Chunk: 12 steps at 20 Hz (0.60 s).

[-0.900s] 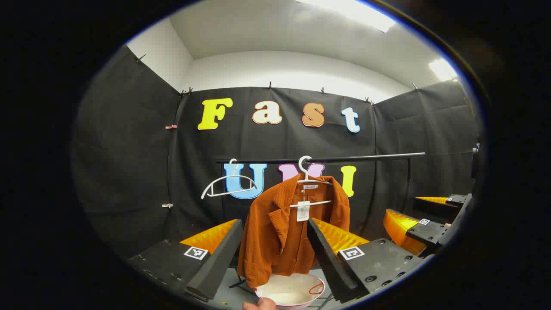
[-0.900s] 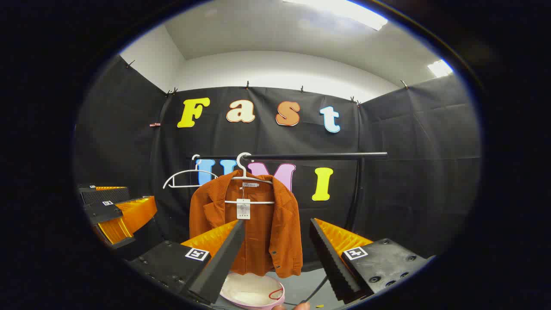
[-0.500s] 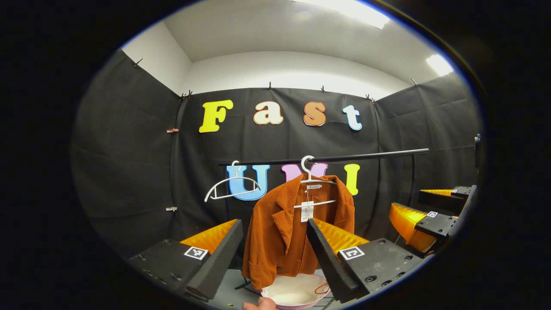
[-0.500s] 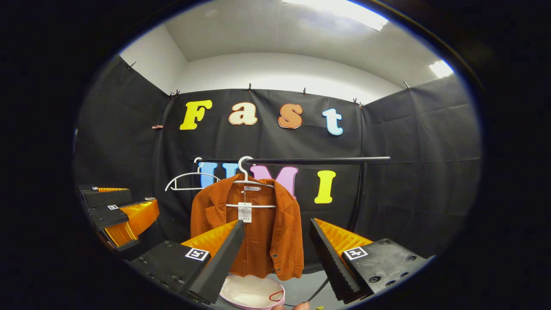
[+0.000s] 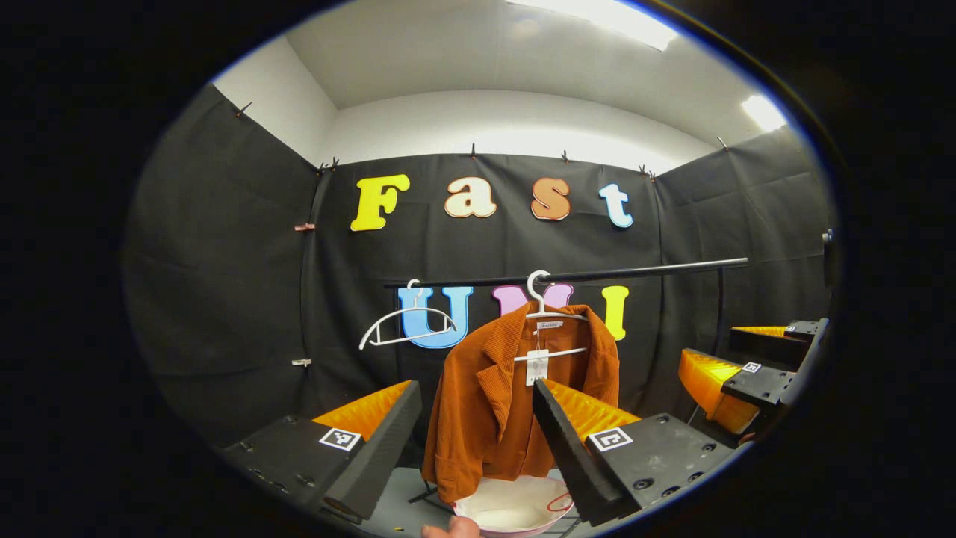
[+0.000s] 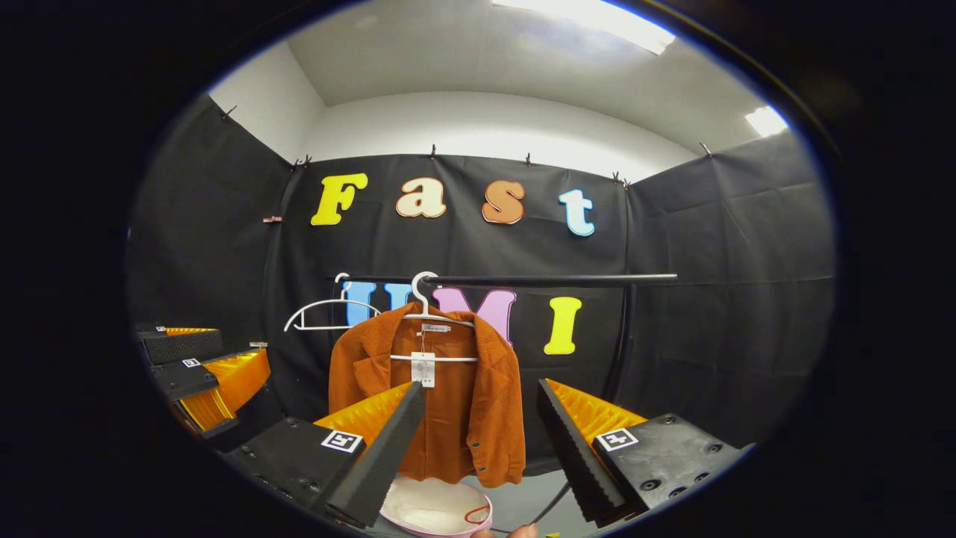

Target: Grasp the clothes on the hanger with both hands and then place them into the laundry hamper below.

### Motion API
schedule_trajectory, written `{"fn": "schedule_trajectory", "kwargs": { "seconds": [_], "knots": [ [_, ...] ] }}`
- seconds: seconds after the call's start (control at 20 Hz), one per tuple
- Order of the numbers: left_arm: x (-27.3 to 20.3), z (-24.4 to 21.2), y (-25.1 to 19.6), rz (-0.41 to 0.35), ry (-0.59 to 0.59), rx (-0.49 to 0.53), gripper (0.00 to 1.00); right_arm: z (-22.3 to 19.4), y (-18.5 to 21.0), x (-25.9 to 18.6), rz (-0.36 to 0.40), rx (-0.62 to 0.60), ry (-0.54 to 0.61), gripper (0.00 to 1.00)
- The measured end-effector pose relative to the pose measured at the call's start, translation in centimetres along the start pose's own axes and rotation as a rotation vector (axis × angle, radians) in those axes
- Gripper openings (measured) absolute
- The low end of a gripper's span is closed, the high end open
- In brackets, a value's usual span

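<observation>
An orange-brown corduroy jacket with a paper tag hangs on a white hanger from a black rail. Below it stands a pale pink-rimmed laundry hamper. My left gripper is open, a good way short of the jacket, nothing between its fingers. My right gripper is open too, likewise well back from the jacket. The right gripper also appears at the right edge of the left gripper view, and the left gripper at the left edge of the right gripper view.
A second, bare white hanger hangs on the rail left of the jacket. A black upright post carries the rail's right end. A bit of a hand shows at the bottom edge. Grey floor lies around the hamper.
Both views have shifted slightly, the jacket and rail sitting a little differently in frame. Both grippers stay open and the jacket still hangs untouched.
</observation>
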<state>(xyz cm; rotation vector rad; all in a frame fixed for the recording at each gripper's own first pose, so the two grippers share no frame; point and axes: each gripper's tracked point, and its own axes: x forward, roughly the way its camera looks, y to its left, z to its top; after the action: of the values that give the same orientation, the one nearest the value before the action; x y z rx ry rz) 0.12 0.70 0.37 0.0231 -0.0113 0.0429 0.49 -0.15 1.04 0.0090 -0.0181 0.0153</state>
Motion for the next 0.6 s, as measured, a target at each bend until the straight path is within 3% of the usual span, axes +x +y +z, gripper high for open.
{"fn": "schedule_trajectory", "kwargs": {
  "seconds": [0.1, 0.35, 0.55, 0.6],
  "knots": [
    [-0.1, 0.1, 0.1, 0.003, -0.001, 0.002, 0.95, 0.2, -0.1, -0.2, 0.0, -0.006, -0.004, 0.97],
    [0.4, -0.6, -0.2, -0.014, 0.014, -0.015, 0.92, 0.0, -0.6, -0.2, -0.003, -0.006, 0.004, 0.97],
    [2.8, -2.3, -0.5, -0.018, 0.031, -0.013, 0.98, -2.0, -0.7, 2.4, 0.011, 0.01, 0.035, 0.97],
    [3.8, -2.5, -0.8, -0.021, 0.027, -0.019, 0.95, -2.4, -0.6, 3.5, 0.019, 0.008, 0.034, 0.97]
  ]
}}
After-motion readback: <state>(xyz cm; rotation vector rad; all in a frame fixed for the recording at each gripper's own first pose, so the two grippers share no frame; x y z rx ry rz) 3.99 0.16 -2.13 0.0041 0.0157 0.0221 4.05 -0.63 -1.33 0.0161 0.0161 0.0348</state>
